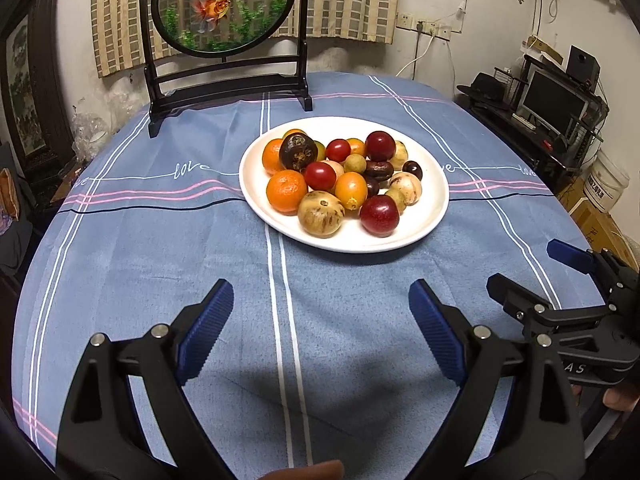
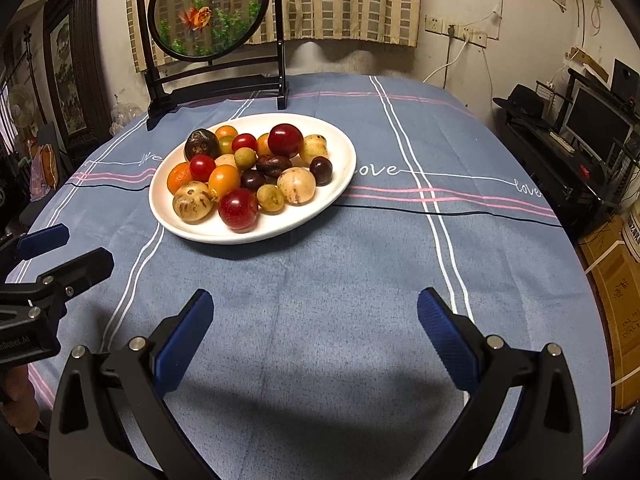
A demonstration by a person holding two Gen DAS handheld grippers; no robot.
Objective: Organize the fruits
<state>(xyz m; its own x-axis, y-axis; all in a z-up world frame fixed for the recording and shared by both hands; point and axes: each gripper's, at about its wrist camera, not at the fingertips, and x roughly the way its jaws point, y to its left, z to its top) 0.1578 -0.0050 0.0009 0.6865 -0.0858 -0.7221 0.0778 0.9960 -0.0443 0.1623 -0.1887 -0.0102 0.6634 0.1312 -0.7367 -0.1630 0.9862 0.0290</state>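
Observation:
A white oval plate stands mid-table, heaped with several mixed fruits: oranges, red plums, speckled tan fruits, cherry tomatoes and dark small ones. My left gripper hovers over bare cloth in front of the plate, open, nothing between its blue pads. My right gripper hangs likewise on the near side and a little right of the plate, open and empty. Each gripper shows at the edge of the other's view.
A blue checked tablecloth covers the round table. A black-framed round goldfish screen stands at the table's far edge behind the plate. To the right, off the table, sit a low black stand with a monitor, a bucket and cardboard boxes.

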